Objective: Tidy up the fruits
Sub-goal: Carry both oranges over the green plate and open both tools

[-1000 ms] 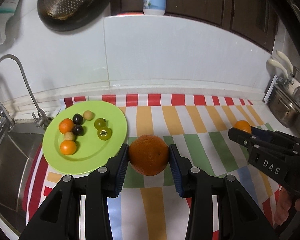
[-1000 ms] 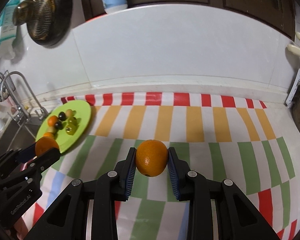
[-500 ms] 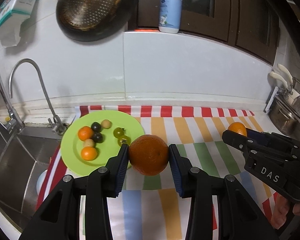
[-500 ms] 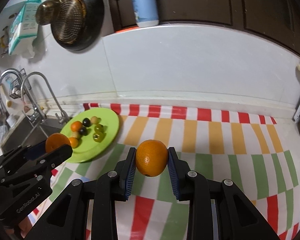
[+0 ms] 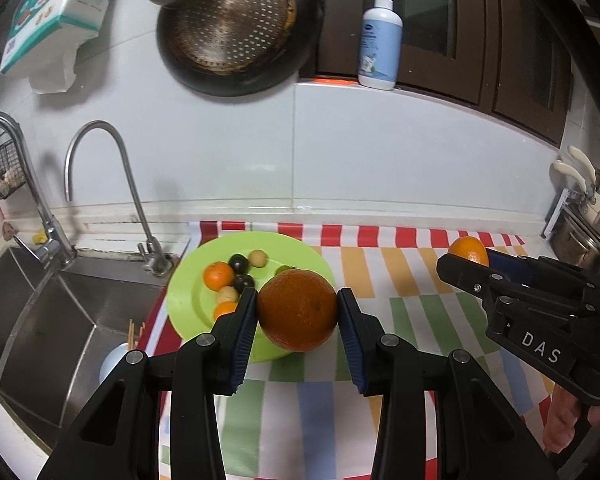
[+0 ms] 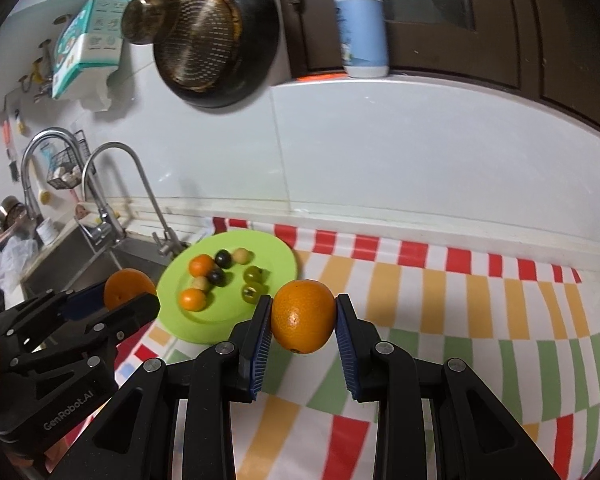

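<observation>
My left gripper (image 5: 297, 312) is shut on a large orange (image 5: 298, 311), held in the air above the near right part of a green plate (image 5: 188, 300). My right gripper (image 6: 303, 312) is shut on a second orange (image 6: 303, 311), held above the striped cloth just right of the plate (image 6: 276, 252). The plate carries several small fruits: two small oranges (image 6: 201, 265), dark grapes (image 6: 223, 257), green grapes (image 6: 254, 273) and pale round fruits (image 6: 241, 256). The left gripper with its orange also shows in the right wrist view (image 6: 129, 283); the right one in the left wrist view (image 5: 469, 251).
A striped cloth (image 6: 440, 280) covers the counter. A steel sink (image 5: 40, 320) with two taps (image 5: 100, 184) lies left of the plate. A pan (image 5: 236, 28) and a tissue box hang on the wall; a lotion bottle (image 5: 380, 40) stands on the ledge.
Both grippers have risen and pulled back with their oranges. The left one has shifted left, so its orange now hangs over the plate.
</observation>
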`<state>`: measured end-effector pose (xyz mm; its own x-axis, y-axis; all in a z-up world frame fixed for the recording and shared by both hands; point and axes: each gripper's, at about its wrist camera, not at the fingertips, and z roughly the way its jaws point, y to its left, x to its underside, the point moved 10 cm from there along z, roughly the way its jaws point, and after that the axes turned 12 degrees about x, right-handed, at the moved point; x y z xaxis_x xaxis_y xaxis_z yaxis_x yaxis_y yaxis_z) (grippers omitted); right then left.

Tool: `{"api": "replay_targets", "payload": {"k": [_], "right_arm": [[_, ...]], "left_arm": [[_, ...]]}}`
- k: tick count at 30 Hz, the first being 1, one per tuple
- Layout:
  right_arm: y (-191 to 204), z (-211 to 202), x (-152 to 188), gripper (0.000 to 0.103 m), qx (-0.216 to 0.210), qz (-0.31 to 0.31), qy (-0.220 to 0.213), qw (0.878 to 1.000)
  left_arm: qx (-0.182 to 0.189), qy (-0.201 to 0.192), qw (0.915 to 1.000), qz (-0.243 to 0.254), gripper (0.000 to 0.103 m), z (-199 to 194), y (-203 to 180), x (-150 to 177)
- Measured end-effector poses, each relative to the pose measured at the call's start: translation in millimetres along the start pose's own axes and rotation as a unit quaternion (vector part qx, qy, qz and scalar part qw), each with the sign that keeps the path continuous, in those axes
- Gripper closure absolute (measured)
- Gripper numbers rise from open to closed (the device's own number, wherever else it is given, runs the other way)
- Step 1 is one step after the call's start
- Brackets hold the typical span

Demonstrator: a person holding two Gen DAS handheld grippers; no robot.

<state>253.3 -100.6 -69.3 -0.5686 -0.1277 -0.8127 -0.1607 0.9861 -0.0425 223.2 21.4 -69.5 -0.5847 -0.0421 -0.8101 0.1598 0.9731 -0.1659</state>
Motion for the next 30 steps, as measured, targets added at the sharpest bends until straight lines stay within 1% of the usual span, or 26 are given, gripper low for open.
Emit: {"api": "replay_targets", "payload": {"k": [7, 15, 19, 24, 30], "right_arm": [[25.4, 2.6, -9.5, 0.071, -0.016, -0.018, -0.007, 1.0], [49.4, 15.7, -15.9, 0.071, -0.035, -0.038, -0.005, 0.999], [58.5, 28.7, -17.1, 0.071, -0.042, -0.047, 0.002, 0.998], [69.9, 47.7, -16.0, 0.071, -0.051, -0.059, 0.014, 0.997], [85.6, 73.8, -9.3, 0.071, -0.065, -0.072, 0.036, 0.995]], "left_arm": [[-0.012, -0.002, 0.9999, -0.003, 0.064, -6.8, 21.2, -4.6], [-0.024, 0.001, 0.9997, -0.003, 0.064, -4.0, 43.9, -6.1], [-0.03, 0.007, 0.9995, -0.005, 0.064, 4.2, 57.4, -6.4], [-0.027, 0.015, 0.9995, -0.003, 0.064, 19.0, 71.0, -6.2], [-0.024, 0.034, 0.9991, 0.001, 0.064, 40.0, 86.9, 0.6]]}}
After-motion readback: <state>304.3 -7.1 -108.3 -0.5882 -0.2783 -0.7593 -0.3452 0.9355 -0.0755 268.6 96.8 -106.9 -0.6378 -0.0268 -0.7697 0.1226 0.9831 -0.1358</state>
